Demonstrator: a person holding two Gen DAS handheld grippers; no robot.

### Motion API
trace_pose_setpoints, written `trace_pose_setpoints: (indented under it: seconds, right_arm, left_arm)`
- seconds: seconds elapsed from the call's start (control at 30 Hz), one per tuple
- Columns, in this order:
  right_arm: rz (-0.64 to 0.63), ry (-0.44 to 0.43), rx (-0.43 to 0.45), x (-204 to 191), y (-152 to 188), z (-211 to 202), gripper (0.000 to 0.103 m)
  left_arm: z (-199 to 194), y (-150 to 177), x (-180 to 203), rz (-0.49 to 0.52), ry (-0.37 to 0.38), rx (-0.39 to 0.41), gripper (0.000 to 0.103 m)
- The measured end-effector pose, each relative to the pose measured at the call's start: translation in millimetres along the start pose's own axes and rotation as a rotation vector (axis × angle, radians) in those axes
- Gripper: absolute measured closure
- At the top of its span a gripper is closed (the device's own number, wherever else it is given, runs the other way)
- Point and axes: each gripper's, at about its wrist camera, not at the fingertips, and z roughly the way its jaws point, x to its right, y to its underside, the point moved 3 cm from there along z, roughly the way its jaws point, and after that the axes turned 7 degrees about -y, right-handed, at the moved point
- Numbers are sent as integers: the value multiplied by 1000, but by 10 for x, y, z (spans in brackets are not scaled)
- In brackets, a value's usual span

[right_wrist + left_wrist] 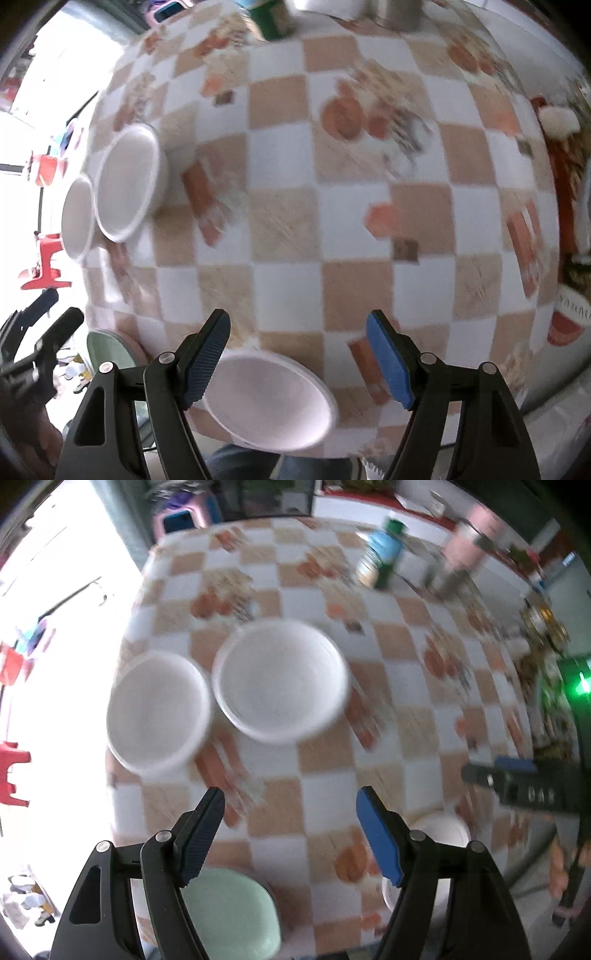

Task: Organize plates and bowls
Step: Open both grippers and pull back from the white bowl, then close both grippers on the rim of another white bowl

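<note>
Two white bowls [159, 712] [280, 679] stand side by side on the checkered tablecloth [332, 760]; the right wrist view shows them at far left [77, 218] [125, 184]. A pale green plate [229, 912] lies at the near table edge under my left gripper [290, 797], which is open with nothing between its fingers. A third white bowl [273, 398] sits at the near edge below my right gripper [299, 317], also open and holding nothing. That bowl [439, 834] shows behind my left gripper's blue finger. Both views are motion-blurred.
A bottle [382, 557] with a blue label and green cap, a metal cup [454, 579] and a pink container [469, 542] stand at the table's far side. Red stools [13, 775] stand on the floor at left. Printed packets [565, 321] lie along the right edge.
</note>
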Motion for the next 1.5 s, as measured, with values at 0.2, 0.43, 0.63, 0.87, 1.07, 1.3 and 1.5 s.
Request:
trace_pose_setpoints:
  seconds: [0.2,0.43,0.63,0.87,1.07,1.3,1.5]
  right_arm:
    - [-36,-30,-16,-304,-354,143,26]
    - [-29,-56,-52,-617,-657,489,26]
    - [-11,-76,-83,-728,-788,768,26]
    - [-24,-95,-108,-863,-889,1002,26]
    - [-6,-135,-120,-878,-890,1135,58]
    - [-41,-165,-103,-833,-853,1106,84]
    - [-36,-160,-103,-643,-754,1041,84]
  left_arm:
    - [150,-479,-274,-39,-103,39,26]
    - [538,-900,-307,24,-193,32,26]
    - [862,-1117,-314,63,-218,-6,26]
    - [1242,-1212,-270,109,-219,-75,26]
    - [1403,-1198,-160,133,-158,-146,70]
    - [1415,-1118,-6,165,-153,-171,75]
    - [1299,-1015,229,189,-120,-160,75]
